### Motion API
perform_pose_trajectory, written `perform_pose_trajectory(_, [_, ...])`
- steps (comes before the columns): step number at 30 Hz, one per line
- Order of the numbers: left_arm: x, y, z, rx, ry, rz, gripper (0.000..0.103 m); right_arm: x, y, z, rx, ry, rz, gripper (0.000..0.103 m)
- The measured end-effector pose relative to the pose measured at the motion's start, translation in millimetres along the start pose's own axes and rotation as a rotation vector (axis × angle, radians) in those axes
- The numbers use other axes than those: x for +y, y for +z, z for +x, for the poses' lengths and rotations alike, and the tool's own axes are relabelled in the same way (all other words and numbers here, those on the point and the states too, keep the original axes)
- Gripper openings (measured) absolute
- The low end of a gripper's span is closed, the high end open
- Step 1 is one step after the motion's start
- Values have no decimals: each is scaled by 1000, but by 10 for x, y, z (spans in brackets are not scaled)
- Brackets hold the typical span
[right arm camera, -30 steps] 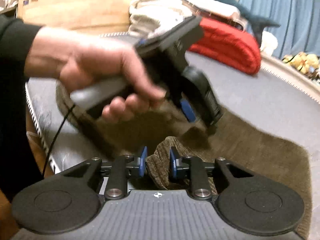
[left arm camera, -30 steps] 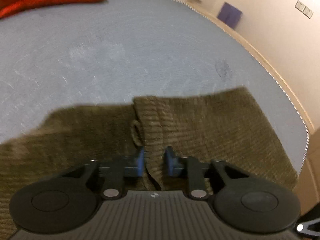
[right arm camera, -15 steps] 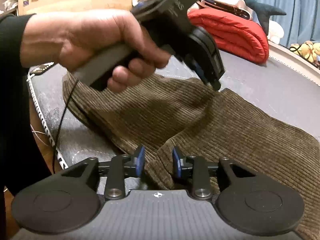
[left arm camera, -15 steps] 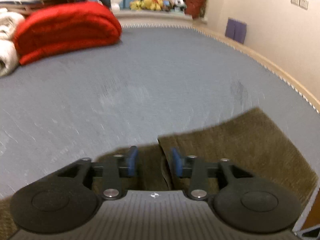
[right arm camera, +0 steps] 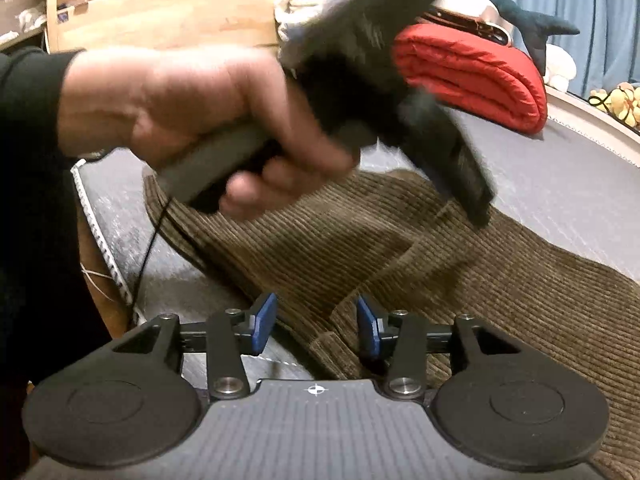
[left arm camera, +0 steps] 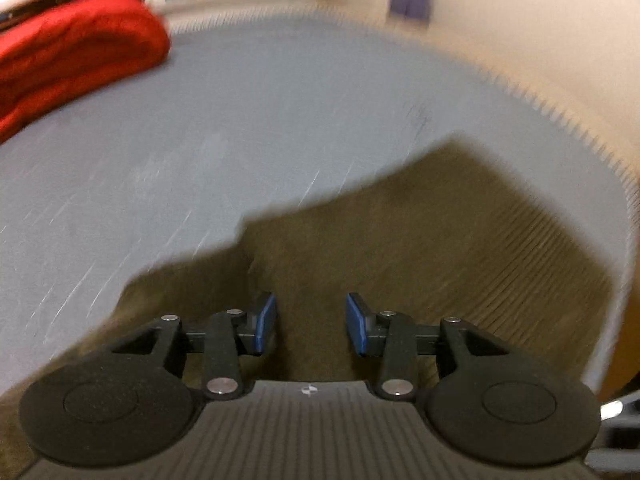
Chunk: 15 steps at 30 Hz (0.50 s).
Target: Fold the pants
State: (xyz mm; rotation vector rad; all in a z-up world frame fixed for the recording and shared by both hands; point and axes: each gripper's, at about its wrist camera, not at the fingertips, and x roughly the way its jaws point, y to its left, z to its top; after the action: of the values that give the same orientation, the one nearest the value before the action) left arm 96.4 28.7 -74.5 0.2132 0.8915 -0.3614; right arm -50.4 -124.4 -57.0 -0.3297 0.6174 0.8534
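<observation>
Grey bed (left arm camera: 256,128): brown corduroy pants (right arm camera: 500,292) lying flat beneath both hand-held grippers, left (left arm camera: 311,322) parted, right (right arm camera: 317,322) just opened, neither gripping; lengthwise direction unclear.

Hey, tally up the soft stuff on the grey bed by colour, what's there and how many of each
Brown: 1, the corduroy pants
Red: 1, the folded quilt
White: 1 pile of folded fabric, its piece count hidden behind the left tongs
Total: 3
</observation>
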Motion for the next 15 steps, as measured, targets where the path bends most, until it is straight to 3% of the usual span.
perform_pose_trajectory(1, [17,-31,65,32,43,4,46,15,15,-24,-8,11,-5,48])
perform_pose_trajectory(3, [63,-18,52,20,35,-15,45,59,39,-80,-31,32,-21,48])
perform_pose_trajectory(6, [72,49,-53,-33,83,10,45,114,75,-172,-69,33,-49,49])
perform_pose_trajectory(15, [194,100,-291,-122,70,-78,45,-165,185,-423,-159,-70,76,57])
